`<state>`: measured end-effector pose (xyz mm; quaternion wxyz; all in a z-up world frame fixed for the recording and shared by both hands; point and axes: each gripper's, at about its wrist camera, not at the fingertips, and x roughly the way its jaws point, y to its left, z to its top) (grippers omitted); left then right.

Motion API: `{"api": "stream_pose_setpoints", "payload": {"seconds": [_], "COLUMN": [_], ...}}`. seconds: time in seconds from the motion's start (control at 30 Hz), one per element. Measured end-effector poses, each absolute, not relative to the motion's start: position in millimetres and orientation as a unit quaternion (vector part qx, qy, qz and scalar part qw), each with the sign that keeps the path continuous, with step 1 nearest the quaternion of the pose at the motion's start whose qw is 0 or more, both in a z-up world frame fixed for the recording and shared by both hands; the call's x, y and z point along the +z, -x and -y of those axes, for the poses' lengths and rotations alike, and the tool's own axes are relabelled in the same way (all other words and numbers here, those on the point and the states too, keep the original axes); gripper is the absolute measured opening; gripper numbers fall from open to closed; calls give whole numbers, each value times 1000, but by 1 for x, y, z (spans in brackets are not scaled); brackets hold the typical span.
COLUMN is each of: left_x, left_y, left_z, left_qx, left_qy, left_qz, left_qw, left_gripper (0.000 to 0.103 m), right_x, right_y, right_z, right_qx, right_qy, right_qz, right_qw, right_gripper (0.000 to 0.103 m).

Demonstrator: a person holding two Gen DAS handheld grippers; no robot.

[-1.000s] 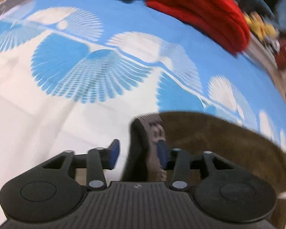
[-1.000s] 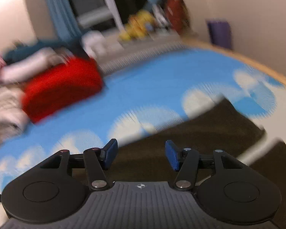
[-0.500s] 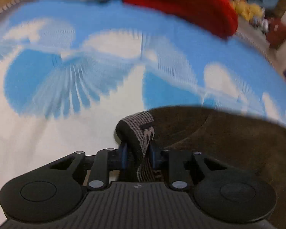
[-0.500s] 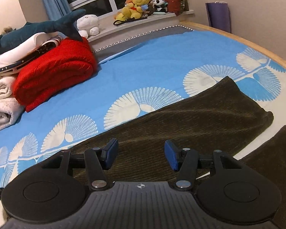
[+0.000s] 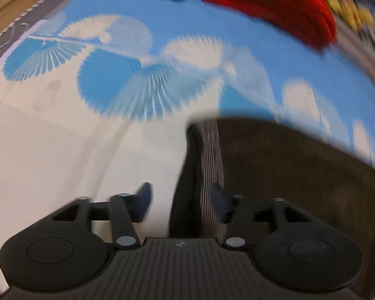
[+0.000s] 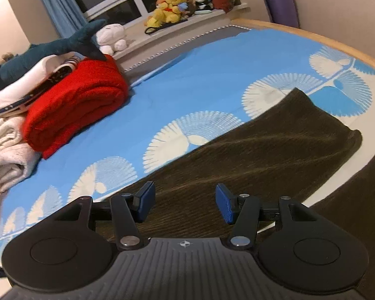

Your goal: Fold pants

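The left gripper (image 5: 181, 201) is spread, its fingers straddling the waistband (image 5: 211, 175) of the pants (image 6: 250, 160) without pinching it. The right gripper (image 6: 185, 203) hangs spread above a leg. The pants lie flat on the bed (image 6: 212, 75) — closing too shallow risks catching one layer only, and the fold skews.

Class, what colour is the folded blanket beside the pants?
Bright red folded blanket, clearest in the right wrist view.

We see the left gripper (image 5: 181, 203), jaws apart, astride the striped waistband (image 5: 210, 155) of the brown pants (image 5: 300, 175) lying on the blue-and-white bed (image 5: 62, 137).
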<state>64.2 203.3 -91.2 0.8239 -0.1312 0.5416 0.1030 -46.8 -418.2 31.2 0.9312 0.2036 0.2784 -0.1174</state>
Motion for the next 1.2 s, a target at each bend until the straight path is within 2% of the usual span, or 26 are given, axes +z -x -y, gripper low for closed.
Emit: {"api": "stream_pose_setpoints", "payload": {"seconds": [0.17, 0.2, 0.23, 0.3, 0.33, 0.37, 0.43, 0.57, 0.7, 0.73, 0.8, 0.83, 0.93, 1.03, 1.17, 1.2], "left_x": [-128, -143, -154, -162, -165, -166, -152, -105, -138, -142, -127, -117, -100, -114, -173, -177], "left_y": [-12, -6, -4, 2, 5, 9, 13, 29, 33, 34, 36, 36, 38, 44, 46, 49], "left_z": [-178, -172, -169, -168, -167, -167, -162, -171, -153, -148, -143, -142, -132, -107, -89, -83], "left_qx": [76, 79, 83, 77, 61, 42, 22, -3, 16, 33, 46, 37, -39, -90, -83, -97], "left_qy": [127, 105, 83, 64, 63, 71, 54, 104, 0, -37, -62, -52, 4, -30, -119, -147], "left_qz": [-580, -599, -621, -621, -623, -623, -607, -544, -624, -627, -588, -566, -532, -545, -641, -640], "left_qw": [801, 790, 775, 777, 778, 778, 792, 833, 781, 777, 805, 822, 846, 833, 754, 748], "left_gripper": [75, 75, 70, 64, 44, 28, 6, 6, 10, 17, 19, 23, 24, 24, 21, 21], "right_x": [40, 41, 41, 40, 39, 38, 37, 35, 31, 30, 29, 28, 28, 29, 28, 28], "right_y": [60, 63, 66, 73, 77, 81, 87, 96, 101, 101, 100, 100, 99, 96, 91, 90], "right_z": [412, 412, 413, 415, 416, 418, 421, 429, 438, 438, 436, 434, 429, 423, 417, 416], "right_qx": [-92, -90, -88, -88, -88, -89, -91, -102, -113, -115, -117, -118, -109, -103, -99, -97], "right_qy": [-194, -195, -196, -199, -201, -201, -202, -196, -205, -202, -197, -195, -191, -171, -156, -154], "right_qz": [-269, -269, -271, -275, -277, -280, -286, -290, -292, -294, -298, -299, -302, -303, -309, -310], "right_qw": [939, 939, 938, 936, 935, 934, 932, 931, 927, 927, 927, 926, 927, 932, 933, 933], "right_gripper": [56, 56, 56, 56, 56, 56, 56, 56, 56, 56, 56, 56, 56, 56, 56, 56]}}
